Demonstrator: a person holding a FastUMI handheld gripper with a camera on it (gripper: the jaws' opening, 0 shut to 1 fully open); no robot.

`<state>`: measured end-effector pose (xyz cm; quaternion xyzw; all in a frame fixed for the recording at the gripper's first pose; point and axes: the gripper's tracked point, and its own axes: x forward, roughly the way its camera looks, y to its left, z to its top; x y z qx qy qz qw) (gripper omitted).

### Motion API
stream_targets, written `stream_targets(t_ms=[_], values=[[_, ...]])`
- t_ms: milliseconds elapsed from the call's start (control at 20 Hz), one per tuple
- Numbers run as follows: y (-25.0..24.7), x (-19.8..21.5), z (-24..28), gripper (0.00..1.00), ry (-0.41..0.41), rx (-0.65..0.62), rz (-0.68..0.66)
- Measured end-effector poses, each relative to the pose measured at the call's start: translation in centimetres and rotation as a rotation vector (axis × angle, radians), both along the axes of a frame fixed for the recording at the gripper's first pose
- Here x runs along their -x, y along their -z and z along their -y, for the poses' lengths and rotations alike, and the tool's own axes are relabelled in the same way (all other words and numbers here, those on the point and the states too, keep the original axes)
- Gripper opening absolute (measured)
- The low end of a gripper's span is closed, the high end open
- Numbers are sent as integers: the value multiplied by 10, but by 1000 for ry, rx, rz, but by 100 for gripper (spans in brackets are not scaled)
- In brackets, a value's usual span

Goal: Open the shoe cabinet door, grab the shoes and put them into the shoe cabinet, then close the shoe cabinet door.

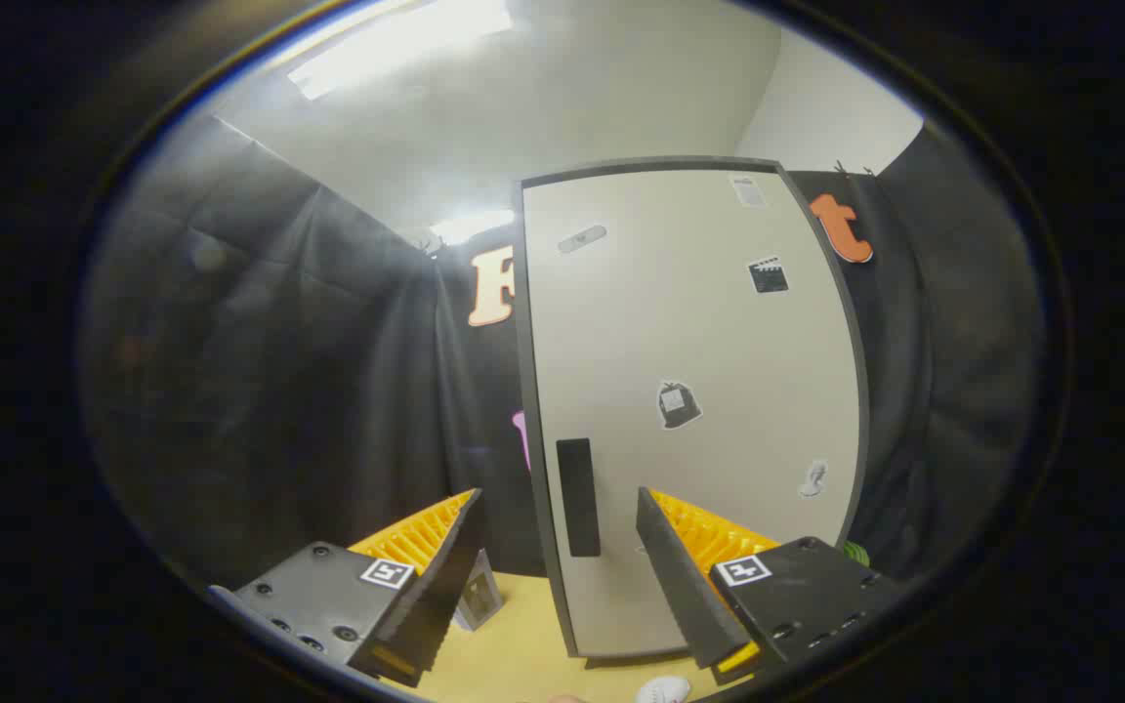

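Hand-held gripper: the hand-held gripper (558, 547) stands wide open with nothing between its two fingers; neither finger touches anything.

Fingers: the ribbed black inner faces point toward the cabinet, with orange ribbing behind them and square markers on the black bodies.

Counter: a tan counter (514, 654) lies under and between the fingers; the cabinet stands on it.

Shoe: a small white rounded object (662, 691) lies at the nearest edge of the counter, under the right finger. It may be a shoe, but too little of it is visible to be sure.

Small item: a grey object (478, 591) sits on the counter just beside the left finger's tip; its nature is unclear.

Cabinet door: the pale door (689, 410) is closed, flush in its dark frame, with several stickers on its face.

Handle: a black upright handle (578, 496) sits low on the door near its left edge, just ahead of the gap between the fingers and apart from both.

Step in hand: judged as opening the door; the approach is lined up, with contact not yet made.

Next move: calls for advancing until the handle lies between the fingers, closing on it, then pulling outward along the door's swing. The hinges are presumably on the right.

Backdrop: black cloth (328, 391) hangs behind and beside the cabinet.
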<state>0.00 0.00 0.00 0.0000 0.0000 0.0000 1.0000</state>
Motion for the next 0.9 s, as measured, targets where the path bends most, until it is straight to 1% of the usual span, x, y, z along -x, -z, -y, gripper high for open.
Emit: stream_targets(t_ms=[900], values=[[14,-28,4,96,12,15,-22]])
